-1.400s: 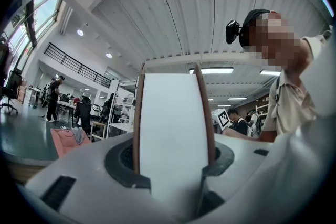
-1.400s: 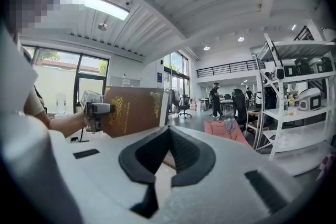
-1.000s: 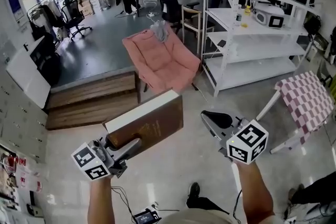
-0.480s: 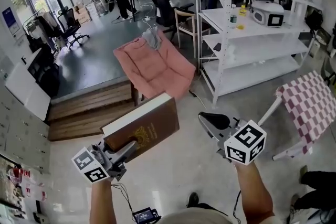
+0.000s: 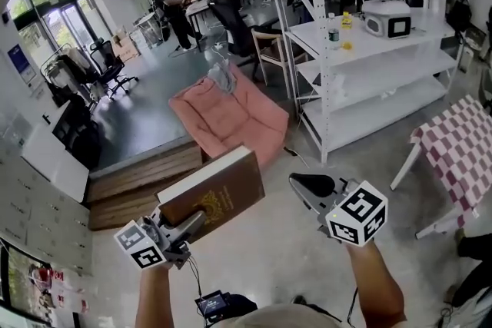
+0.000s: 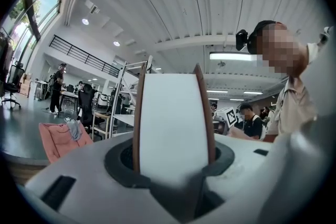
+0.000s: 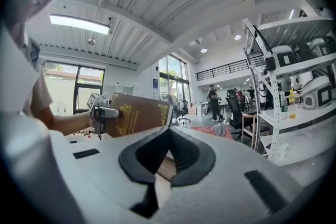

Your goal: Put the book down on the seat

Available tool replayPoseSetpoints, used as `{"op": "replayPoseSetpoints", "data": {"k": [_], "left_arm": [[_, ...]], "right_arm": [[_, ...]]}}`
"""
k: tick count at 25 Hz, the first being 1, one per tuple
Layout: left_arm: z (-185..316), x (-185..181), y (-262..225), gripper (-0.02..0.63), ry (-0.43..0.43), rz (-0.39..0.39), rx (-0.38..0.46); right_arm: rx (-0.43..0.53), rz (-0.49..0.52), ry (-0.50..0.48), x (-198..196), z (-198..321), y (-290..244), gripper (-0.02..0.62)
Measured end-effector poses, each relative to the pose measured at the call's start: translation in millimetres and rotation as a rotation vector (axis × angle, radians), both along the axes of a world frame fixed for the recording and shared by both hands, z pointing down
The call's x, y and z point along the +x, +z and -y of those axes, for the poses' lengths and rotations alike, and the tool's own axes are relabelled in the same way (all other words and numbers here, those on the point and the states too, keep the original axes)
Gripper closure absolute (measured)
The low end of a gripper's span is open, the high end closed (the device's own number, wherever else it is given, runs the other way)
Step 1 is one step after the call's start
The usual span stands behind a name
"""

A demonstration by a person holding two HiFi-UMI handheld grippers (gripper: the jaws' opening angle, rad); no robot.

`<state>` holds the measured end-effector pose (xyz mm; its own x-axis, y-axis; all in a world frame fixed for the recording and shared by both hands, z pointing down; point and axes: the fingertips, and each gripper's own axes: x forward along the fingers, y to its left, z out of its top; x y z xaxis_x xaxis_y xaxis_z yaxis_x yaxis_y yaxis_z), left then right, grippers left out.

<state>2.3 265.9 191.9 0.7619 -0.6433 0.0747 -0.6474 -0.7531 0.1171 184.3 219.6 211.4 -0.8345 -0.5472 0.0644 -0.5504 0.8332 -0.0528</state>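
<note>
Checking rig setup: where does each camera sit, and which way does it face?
Head view: on the head, facing down-forward at the pink seat; shows both forearms, left gripper clamping the book, right gripper shut.
Left gripper view: faces upward along the clamped book; person's torso at right.
Right gripper view: faces sideways at the book, left forearm.
All share book and seat.

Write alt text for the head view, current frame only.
The left claw grips a brown book with a gold emblem, held tilted in the air over a pale floor. The right claw is shut and empty beside it. Ahead are a pink chair and white shelving.
</note>
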Motion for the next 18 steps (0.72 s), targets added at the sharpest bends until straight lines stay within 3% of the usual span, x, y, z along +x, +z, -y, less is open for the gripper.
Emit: {"op": "replayPoseSetpoints", "data": {"k": [9, 18], "left_arm": [[61, 12, 11, 0.387, 0.04, -0.009, 0.007], [188, -62, 25, 0.387, 0.078, -0.092, 0.033]], "right_arm": [[-0.001, 0.019, 0.068, 13, 34, 13, 0.604], [-0.009, -0.029, 0.187, -36, 135, 32, 0.604]]}}
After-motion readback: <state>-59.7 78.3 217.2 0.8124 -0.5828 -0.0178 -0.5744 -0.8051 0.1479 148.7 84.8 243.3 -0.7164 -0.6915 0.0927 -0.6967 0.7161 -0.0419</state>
